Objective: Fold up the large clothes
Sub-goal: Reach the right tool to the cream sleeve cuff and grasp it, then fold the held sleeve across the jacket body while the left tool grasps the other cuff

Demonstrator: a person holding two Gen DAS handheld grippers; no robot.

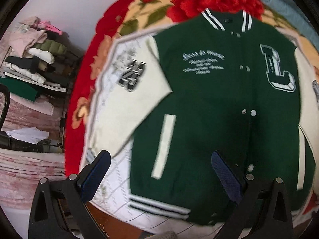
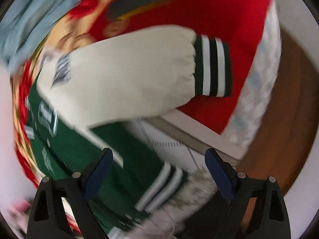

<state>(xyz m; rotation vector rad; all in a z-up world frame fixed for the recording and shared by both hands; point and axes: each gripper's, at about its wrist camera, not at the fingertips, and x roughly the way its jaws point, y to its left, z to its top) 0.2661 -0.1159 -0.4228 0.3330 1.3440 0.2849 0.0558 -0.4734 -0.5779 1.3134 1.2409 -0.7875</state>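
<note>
A green varsity jacket (image 1: 215, 107) with cream sleeves lies front side up on a bed, collar away from me, snaps fastened. My left gripper (image 1: 160, 160) hovers open above its lower front, nothing between the fingers. In the right wrist view the jacket's body (image 2: 75, 145) runs to a striped hem (image 2: 161, 187), and a cream sleeve (image 2: 123, 79) with a striped cuff (image 2: 213, 65) stretches across the bedding. Over that hem corner my right gripper (image 2: 158, 157) stands open and holds nothing. This view is heavily blurred.
A red rose-patterned blanket (image 1: 209, 2) and a white quilted sheet (image 1: 113, 189) cover the bed. Stacked folded clothes (image 1: 37, 63) fill a rack at the left. Brown wooden floor (image 2: 283, 139) shows beyond the bed's edge at the right. Pale blue fabric (image 2: 33, 18) lies at the bed's far side.
</note>
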